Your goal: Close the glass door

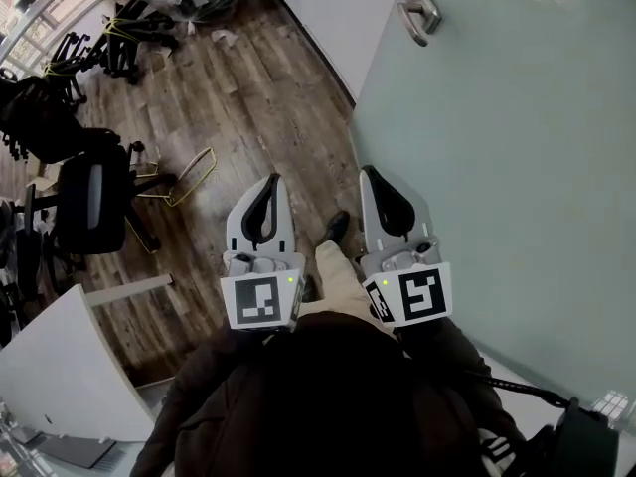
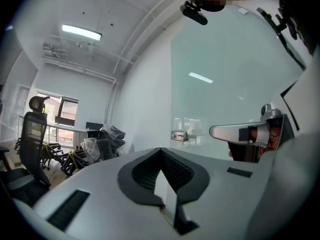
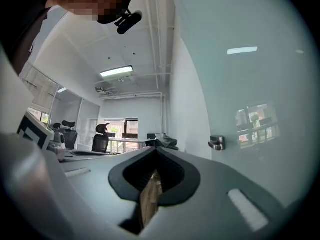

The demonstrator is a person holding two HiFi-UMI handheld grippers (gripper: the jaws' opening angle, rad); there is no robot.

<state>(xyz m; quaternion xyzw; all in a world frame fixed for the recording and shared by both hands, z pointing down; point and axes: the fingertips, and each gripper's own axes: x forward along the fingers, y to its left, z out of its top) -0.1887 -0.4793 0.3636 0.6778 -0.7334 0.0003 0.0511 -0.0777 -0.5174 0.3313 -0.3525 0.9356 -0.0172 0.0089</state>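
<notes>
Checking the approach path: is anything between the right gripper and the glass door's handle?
Nothing visible: only bare glass door and wood floor lie between the right gripper and the handle.

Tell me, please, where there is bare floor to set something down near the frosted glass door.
Bare brown wooden floor runs between the frosted glass door and the yellow wire frame. The left side is crowded with black office chairs, and more chairs and bags pile at the far end.
</notes>
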